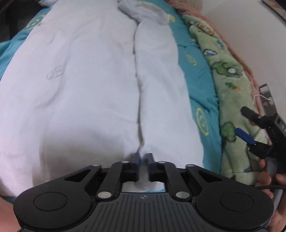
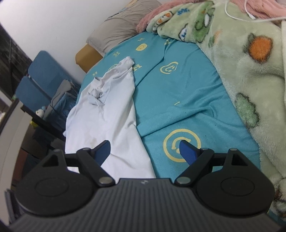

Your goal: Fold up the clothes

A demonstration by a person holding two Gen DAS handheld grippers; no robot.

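Your left gripper (image 1: 143, 157) has its fingers drawn close together on the near edge of the white shirt (image 1: 80, 80), and a bit of white cloth shows between them, so you look to be pinching the hem. Your right gripper (image 2: 144, 149) is spread wide and holds nothing; it hangs over the line where the shirt (image 2: 107, 116) meets the blue sheet (image 2: 178, 92), with one finger above the cloth and the other above the sheet. In the left view the same gripper (image 1: 250, 128) sits off to the side over the green blanket (image 1: 230, 80), held in your hand (image 1: 271, 176). The shirt lies lengthwise on the bed, running away from you. One long strip along its right side is turned in over the body, leaving a seam-like ridge down the length, and at the far end a sleeve (image 1: 143, 12) lies bunched and crumpled. So, judging by how it lies, one side fold appears made; the other side is spread flat, the far end is untidy, and the shirt is at full length, so the crosswise folds and some smoothing seem left. A grey pillow (image 2: 118, 30) sits at the head of the bed.
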